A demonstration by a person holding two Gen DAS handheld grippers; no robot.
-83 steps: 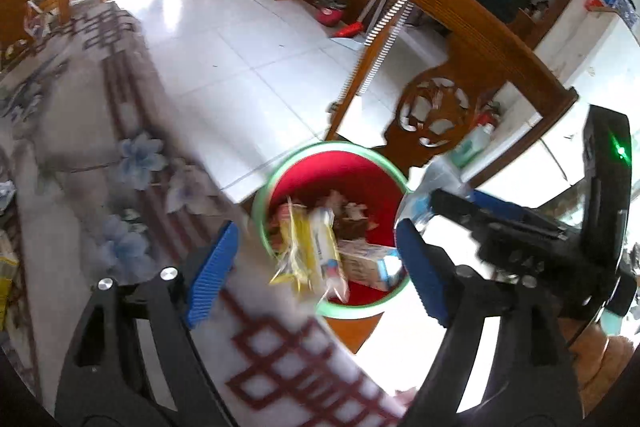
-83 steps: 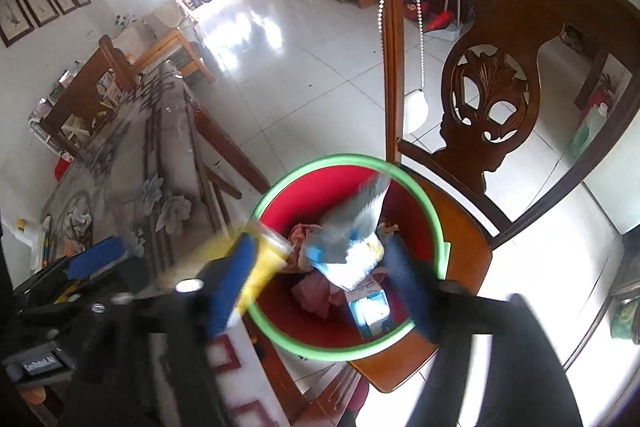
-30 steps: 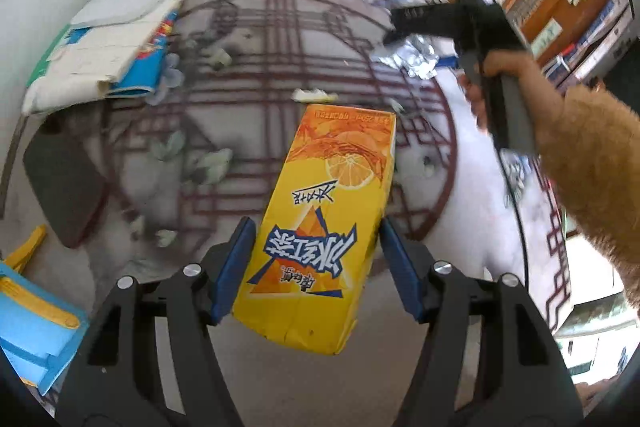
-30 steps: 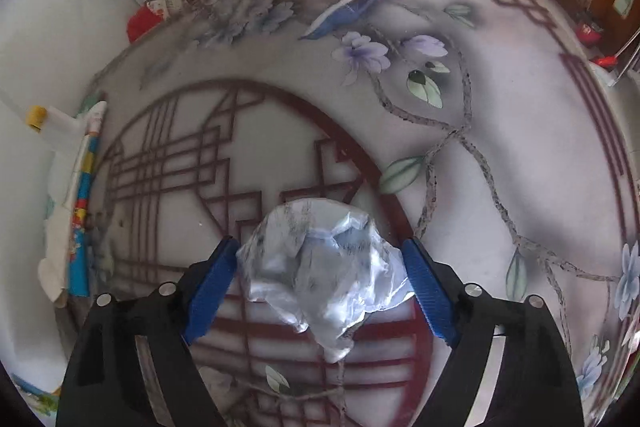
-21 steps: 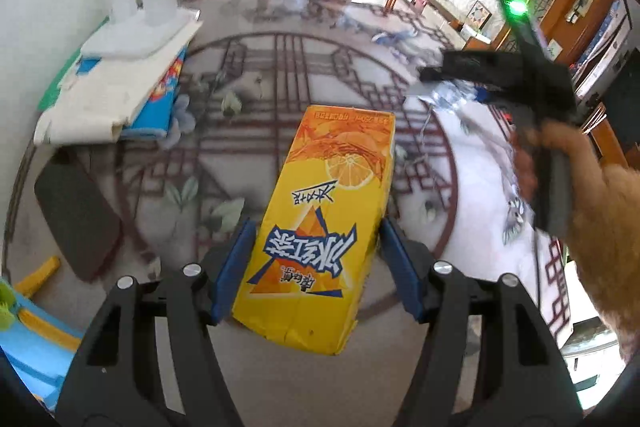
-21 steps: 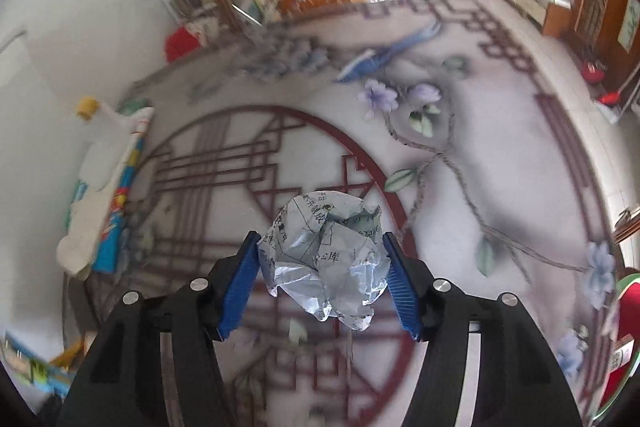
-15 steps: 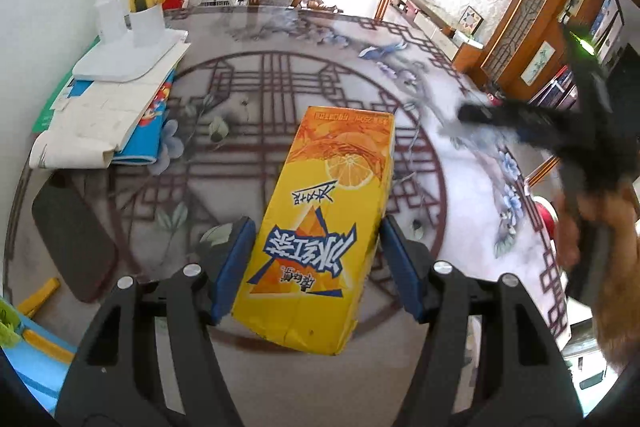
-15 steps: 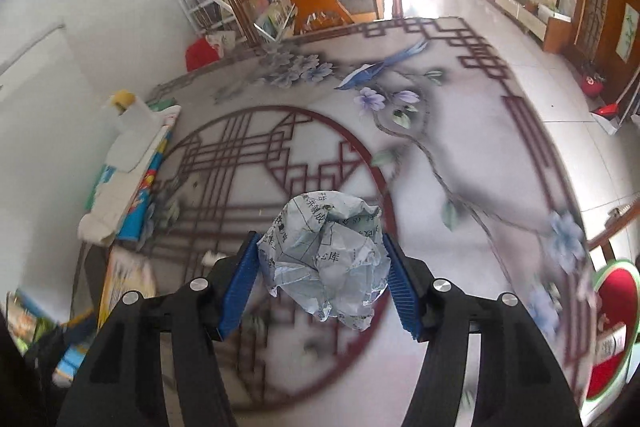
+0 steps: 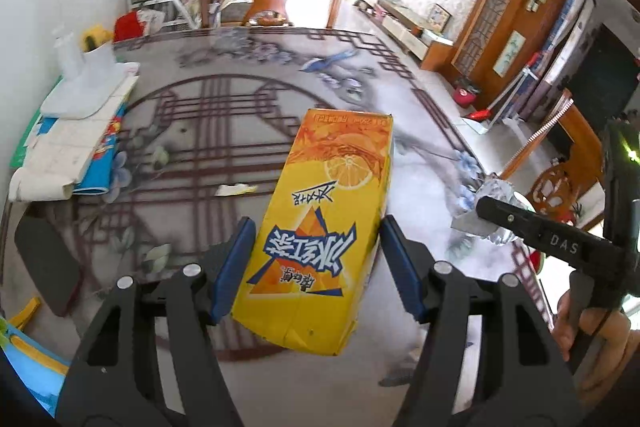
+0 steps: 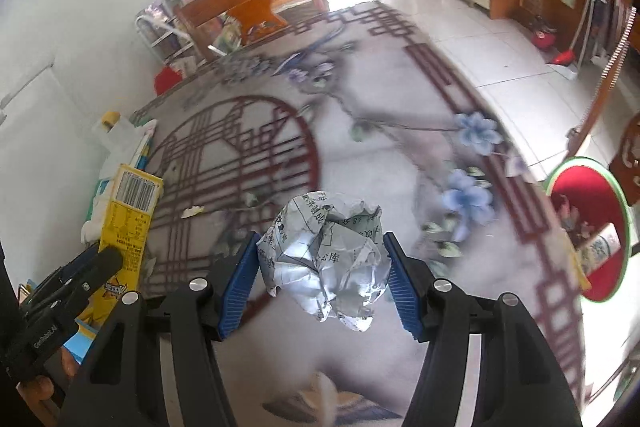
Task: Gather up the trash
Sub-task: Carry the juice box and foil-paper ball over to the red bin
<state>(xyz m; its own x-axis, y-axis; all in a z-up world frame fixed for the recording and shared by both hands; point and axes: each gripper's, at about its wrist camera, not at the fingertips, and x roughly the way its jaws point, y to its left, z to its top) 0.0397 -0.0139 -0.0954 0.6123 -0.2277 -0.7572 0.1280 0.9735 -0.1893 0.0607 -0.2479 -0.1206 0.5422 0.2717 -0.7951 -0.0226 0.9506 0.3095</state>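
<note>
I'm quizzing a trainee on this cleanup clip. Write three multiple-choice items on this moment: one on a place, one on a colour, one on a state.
1. Where is the red trash bin with the green rim?
A. On the table's middle
B. Beyond the table's edge, at the right of the right wrist view
C. Under the chair at the table's far end

2. What is the main colour of the juice carton?
A. Yellow-orange
B. Green
C. White

3. What is the state of the right claw?
A. Open and empty
B. Closed with nothing in it
C. Closed on a crumpled paper ball

Key: 1 B, the bin sits low past the patterned table edge; 2 A, the carton in the left claw is yellow with an orange slice printed on it; 3 C, both blue pads press the paper's sides.
</note>
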